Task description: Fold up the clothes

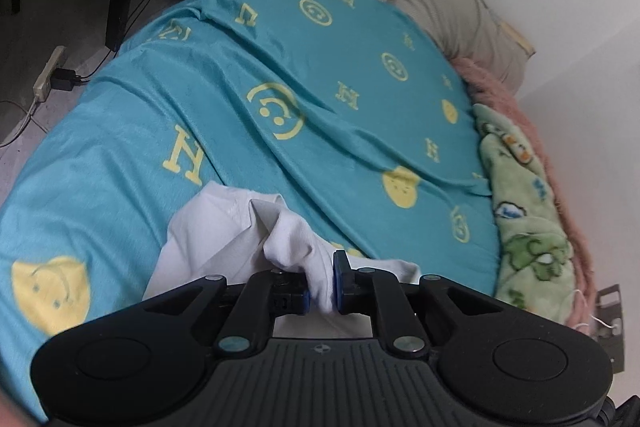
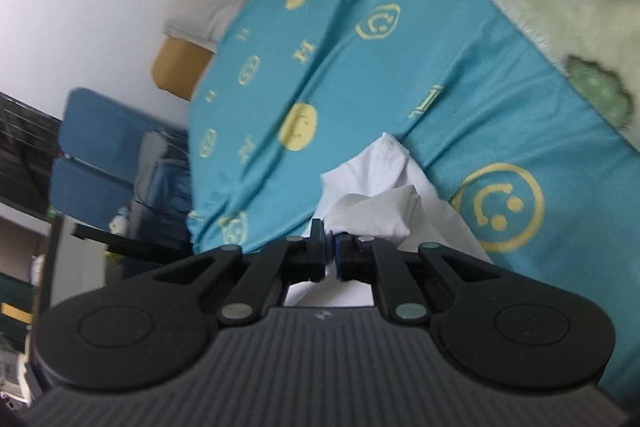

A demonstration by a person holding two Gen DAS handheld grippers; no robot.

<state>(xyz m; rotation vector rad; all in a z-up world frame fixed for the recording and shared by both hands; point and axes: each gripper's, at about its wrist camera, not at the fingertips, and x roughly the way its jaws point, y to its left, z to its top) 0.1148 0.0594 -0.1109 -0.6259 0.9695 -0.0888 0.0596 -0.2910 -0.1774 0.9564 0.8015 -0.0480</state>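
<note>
A white garment (image 1: 224,227) hangs bunched over a bed with a turquoise sheet (image 1: 208,83) printed with yellow smileys and letters. My left gripper (image 1: 321,287) is shut on a thick fold of the white cloth, which fills the gap between its blue-padded fingers. In the right wrist view the same white garment (image 2: 380,195) trails forward from my right gripper (image 2: 330,254), whose jaws are pinched tight on a thin edge of it. Both grippers hold the cloth above the sheet (image 2: 360,87).
A green cartoon blanket (image 1: 524,203) and pink fluffy blanket (image 1: 560,155) lie along the bed's wall side, with a grey pillow (image 1: 456,7) at the head. A power strip (image 1: 48,75) lies on the floor. Blue chairs (image 2: 96,155) stand beside the bed.
</note>
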